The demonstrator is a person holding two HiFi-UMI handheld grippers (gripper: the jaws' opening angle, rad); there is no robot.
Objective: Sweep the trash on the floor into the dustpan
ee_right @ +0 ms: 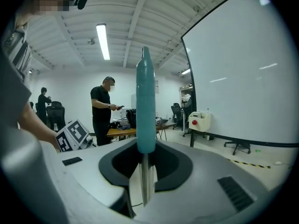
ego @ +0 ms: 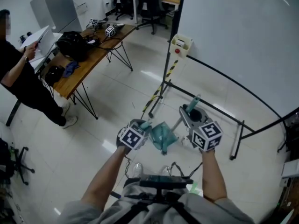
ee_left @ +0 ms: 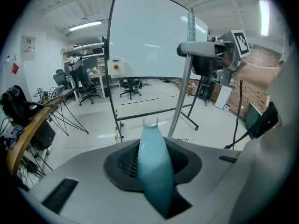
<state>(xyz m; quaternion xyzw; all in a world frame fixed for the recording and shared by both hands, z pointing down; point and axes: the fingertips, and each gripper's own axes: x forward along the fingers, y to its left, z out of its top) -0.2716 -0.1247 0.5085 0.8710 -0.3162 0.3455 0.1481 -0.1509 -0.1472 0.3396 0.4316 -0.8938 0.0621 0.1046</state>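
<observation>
In the head view my left gripper [ego: 141, 129] is shut on the handle of a teal dustpan [ego: 163, 135], which hangs in the air between my two hands. In the left gripper view that handle [ee_left: 154, 164] stands pinched between the jaws. My right gripper [ego: 192, 121] is shut on a broom with a metal pole and a teal grip [ego: 193, 102]. The right gripper view has the teal grip [ee_right: 145, 101] rising above the jaws and the pole [ee_right: 144, 183] clamped between them. The broom head is hidden. Small scraps [ee_left: 186, 139] lie on the floor by the whiteboard stand.
A large whiteboard [ego: 233, 41] on a black wheeled stand [ego: 208, 105] fills the right. A white box with a red button [ego: 181, 43] hangs on its post. A cluttered wooden table [ego: 91, 59] and a person in black [ego: 23, 80] are at the left; office chairs [ego: 149, 3] stand behind.
</observation>
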